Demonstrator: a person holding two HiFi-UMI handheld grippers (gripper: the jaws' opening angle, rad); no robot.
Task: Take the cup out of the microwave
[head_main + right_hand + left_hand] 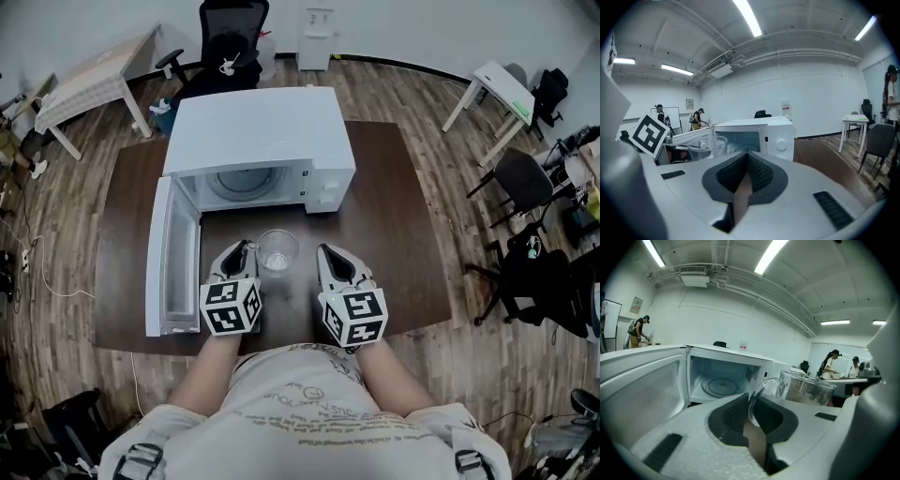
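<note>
Dark bench (122,281) carries the open microwave (262,131); we find the cup (277,251) outside it, near side, handle pinched in the left tool (246,247). We note the right tool (325,251) closed and empty. We judge a level set-down is next.

We are looking down at a wooden plank floor (422,103) that is running up to a white wall (422,23). A dark brown table (122,244) is sitting right in front of us. A pale table (94,80) is standing at the far left, a white desk (497,84) at the far right, and a black office chair (230,37) by the wall, with more dark chairs (520,183) crowding the right side. Long strip lights (747,18) are glowing on the white ceiling, where pipes (740,289) are running.
</note>
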